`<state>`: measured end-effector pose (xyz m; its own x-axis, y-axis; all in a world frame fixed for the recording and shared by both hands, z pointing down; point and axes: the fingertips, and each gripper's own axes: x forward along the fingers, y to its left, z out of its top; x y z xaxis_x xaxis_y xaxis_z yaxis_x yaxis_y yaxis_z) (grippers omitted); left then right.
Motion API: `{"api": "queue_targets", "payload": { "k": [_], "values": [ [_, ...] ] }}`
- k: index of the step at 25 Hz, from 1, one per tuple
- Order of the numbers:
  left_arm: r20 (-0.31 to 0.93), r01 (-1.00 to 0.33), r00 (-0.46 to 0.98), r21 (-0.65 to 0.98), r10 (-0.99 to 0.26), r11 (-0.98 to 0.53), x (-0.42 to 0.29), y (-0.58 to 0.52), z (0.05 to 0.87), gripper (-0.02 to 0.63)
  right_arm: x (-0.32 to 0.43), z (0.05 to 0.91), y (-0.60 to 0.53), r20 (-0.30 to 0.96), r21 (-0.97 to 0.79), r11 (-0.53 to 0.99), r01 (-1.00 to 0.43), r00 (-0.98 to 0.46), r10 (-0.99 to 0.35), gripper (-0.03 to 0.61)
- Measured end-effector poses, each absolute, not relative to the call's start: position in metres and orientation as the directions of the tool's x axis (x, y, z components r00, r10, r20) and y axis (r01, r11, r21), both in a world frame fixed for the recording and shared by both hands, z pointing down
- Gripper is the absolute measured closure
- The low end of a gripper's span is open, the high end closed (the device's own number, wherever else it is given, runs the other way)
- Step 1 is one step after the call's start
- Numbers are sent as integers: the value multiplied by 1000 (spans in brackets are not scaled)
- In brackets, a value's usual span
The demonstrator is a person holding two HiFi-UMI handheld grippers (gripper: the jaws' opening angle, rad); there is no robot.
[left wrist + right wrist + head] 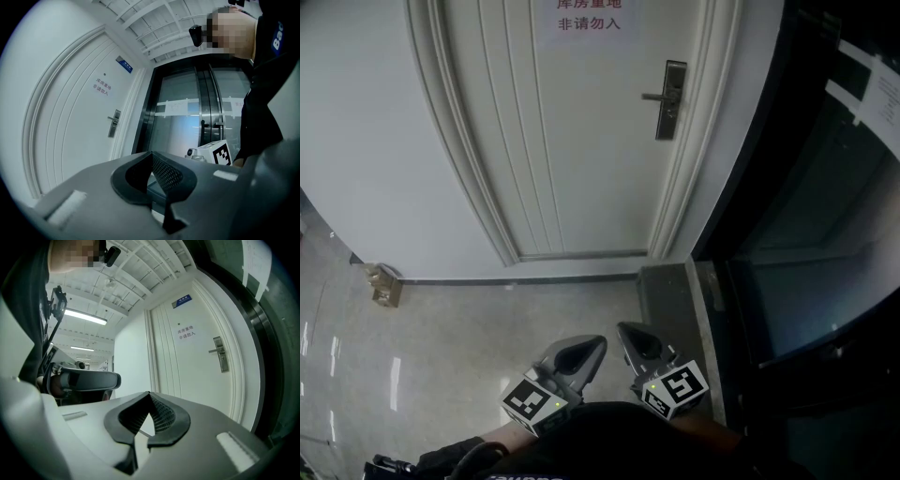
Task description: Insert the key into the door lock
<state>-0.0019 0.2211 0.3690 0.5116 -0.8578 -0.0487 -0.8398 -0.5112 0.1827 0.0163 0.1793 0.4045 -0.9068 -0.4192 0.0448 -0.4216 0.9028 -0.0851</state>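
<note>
The white door [572, 141] stands closed ahead, its metal lock plate and lever handle [671, 98] on its right side. The lock also shows in the left gripper view as the lock [114, 123], and in the right gripper view as the lock [220, 359]. Both grippers are held low and close to my body, well short of the door. My left gripper [598, 339] has its jaw tips meeting [151, 153]. My right gripper [623, 328] is likewise shut at the tips [150, 393]. No key shows past either pair of tips.
A dark-framed glass door [806, 234] runs along the right. A small brown box [384, 284] sits on the shiny floor at the door's left foot. A sign with red print [586, 19] hangs on the door. A dark threshold strip [666, 291] lies at its right corner.
</note>
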Motion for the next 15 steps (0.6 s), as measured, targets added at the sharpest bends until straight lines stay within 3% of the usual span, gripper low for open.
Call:
{"api": "queue_targets", "payload": {
  "k": [15],
  "values": [
    [-49,-835,515,197,-856,-514,3,220,366,597,20,403,180,52,-89,902,-423,-906,-420,577]
  ]
}}
